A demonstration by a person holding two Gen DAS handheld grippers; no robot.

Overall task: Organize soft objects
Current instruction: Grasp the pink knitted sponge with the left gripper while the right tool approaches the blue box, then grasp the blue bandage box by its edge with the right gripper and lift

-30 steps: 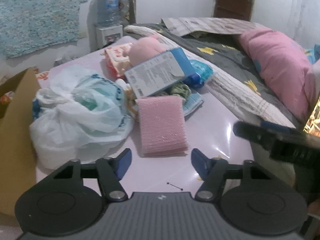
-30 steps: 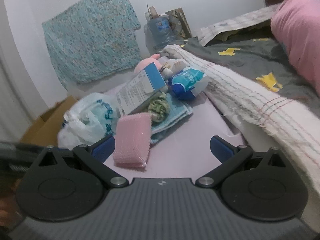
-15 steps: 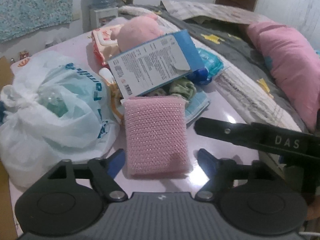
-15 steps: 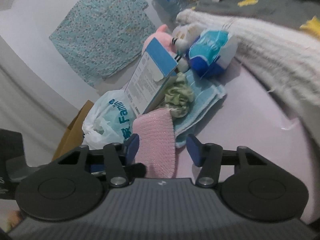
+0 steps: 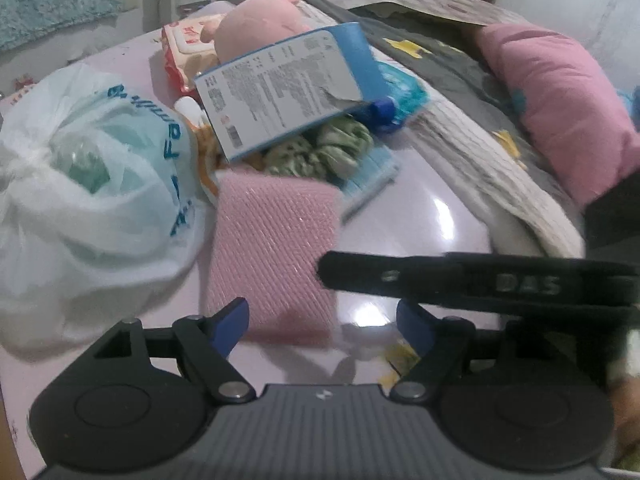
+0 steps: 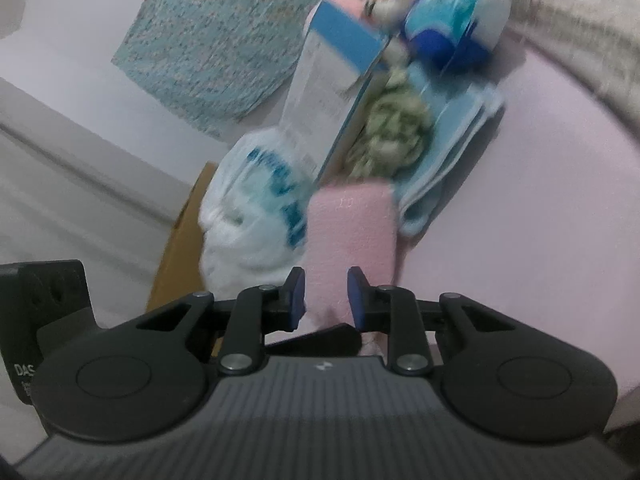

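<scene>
One pink knitted pad (image 5: pixel 272 256) at centre, one white plastic bag (image 5: pixel 88 200) at nine o'clock, one blue-and-white box (image 5: pixel 288 84) at twelve, one green scrunchie (image 5: pixel 320 152), one pink pillow (image 5: pixel 560 108) at two o'clock.

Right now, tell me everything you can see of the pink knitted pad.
The pink knitted pad is a flat, soft-looking rectangle with a ribbed, slightly glittery weave. It lies on the glossy pink table, its far edge against the folded blue cloth, the white plastic bag alongside. The right claw has narrowed around its near edge; the left claw is open before it.
</scene>
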